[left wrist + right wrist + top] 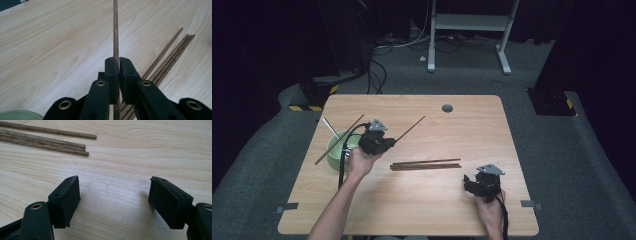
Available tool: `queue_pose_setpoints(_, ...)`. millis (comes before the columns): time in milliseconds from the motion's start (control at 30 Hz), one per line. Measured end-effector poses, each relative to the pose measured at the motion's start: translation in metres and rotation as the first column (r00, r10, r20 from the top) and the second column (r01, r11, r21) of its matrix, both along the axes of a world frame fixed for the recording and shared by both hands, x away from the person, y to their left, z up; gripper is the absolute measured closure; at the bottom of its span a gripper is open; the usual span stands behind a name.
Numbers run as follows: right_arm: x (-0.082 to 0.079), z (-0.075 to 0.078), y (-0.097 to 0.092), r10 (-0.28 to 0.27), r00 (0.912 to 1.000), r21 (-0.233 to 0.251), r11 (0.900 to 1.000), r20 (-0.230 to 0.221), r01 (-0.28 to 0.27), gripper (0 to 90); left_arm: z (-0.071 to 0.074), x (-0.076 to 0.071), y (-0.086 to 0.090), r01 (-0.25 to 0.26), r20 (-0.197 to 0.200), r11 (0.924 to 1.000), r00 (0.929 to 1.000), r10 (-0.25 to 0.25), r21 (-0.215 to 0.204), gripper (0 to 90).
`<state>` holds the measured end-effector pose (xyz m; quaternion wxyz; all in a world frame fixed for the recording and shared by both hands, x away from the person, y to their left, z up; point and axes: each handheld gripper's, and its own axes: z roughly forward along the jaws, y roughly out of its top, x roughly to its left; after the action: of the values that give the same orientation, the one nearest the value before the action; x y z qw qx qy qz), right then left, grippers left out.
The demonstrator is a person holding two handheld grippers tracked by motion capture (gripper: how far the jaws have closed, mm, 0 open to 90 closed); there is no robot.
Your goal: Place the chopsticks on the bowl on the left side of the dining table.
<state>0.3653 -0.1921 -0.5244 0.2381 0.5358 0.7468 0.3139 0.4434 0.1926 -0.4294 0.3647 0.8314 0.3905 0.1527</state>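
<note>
My left gripper [388, 142] [118, 63] is shut on one brown wooden chopstick [410, 128] [115, 30], which sticks out up and to the right above the table. Several more chopsticks [427, 164] [172, 56] [47, 143] lie side by side in the middle of the table. At the left stands a green bowl [333, 156] [20, 115], with another chopstick [338, 140] and a white utensil [331, 128] leaning in it. My right gripper [469, 182] [113, 186] rests open low over bare wood, right of the lying chopsticks, with nothing between its fingers.
The wooden table [452, 210] has a round grey grommet [447, 108] near its far edge. Beyond it are grey carpet, cables and a white desk frame [469, 30].
</note>
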Motion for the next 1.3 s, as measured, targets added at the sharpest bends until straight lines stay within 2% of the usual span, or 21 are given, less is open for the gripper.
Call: queue_pose_setpoints(1300,0.0,0.0,0.0,0.0,1.0,0.0,1.0,0.0,0.0,24.7,0.013,-0.012,0.027,-0.036,0.019,0.999,0.9991,0.037,-0.026,85.0)
